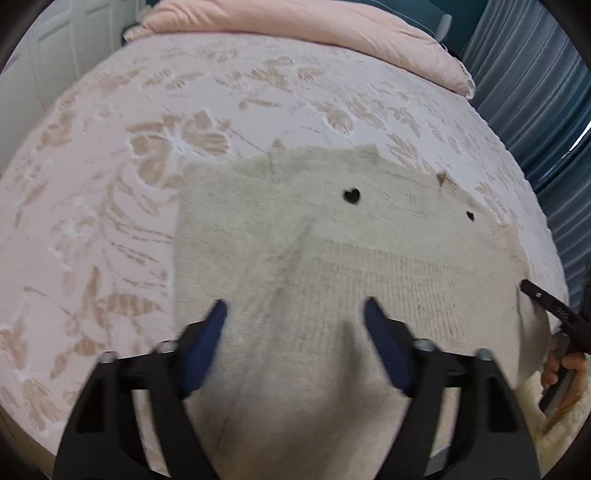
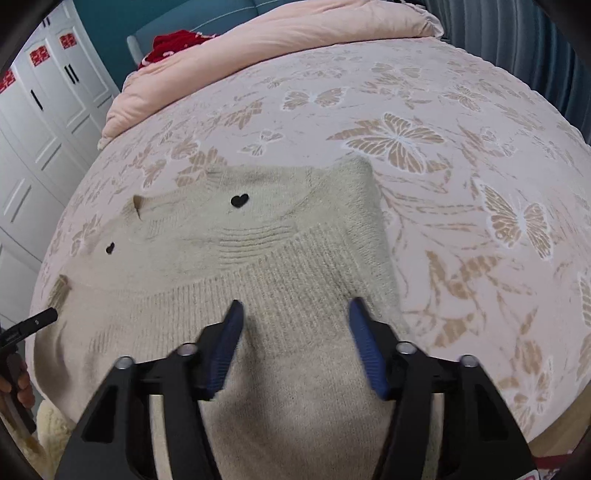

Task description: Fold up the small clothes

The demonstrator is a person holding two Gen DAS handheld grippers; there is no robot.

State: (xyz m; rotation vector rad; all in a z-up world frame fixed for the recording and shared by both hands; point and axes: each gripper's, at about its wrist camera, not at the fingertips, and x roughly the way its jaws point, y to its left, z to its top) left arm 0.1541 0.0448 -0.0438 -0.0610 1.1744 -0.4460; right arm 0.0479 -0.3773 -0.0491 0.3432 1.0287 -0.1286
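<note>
Down at the tools, both grippers stand released, two blue-padded fingers each, spread wide with nothing between them; the left gripper (image 1: 295, 308) hangs over the near, ribbed part of one cream knitted sweater (image 1: 332, 236), and the right gripper (image 2: 295, 308) hangs over the same garment (image 2: 258, 258) from the other side; whether any fingertip touches the knit cannot be told, as the frames are blurred there. In the left wrist view the right tool's black finger (image 1: 546, 301) shows at the sweater's right edge, with the person's right hand (image 1: 565, 373) below it; in the right wrist view the left tool's black finger (image 2: 33, 325) shows at the sweater's left edge, with the left hand (image 2: 18, 387) under it.

The sweater lies spread on the bed, near its front edge, and bears two small black hearts, one larger (image 2: 239, 200) and one smaller (image 2: 109, 248); a ribbed band runs across it. Under it lies one pink bedspread (image 2: 443, 184) patterned with tan butterflies and leaves; at the far end sits one folded pink quilt (image 2: 295, 33), and one red garment (image 2: 173, 44) lies behind it. White wardrobe doors (image 2: 44, 110) stand at one side; blue curtains (image 1: 535, 92) hang at the other.
</note>
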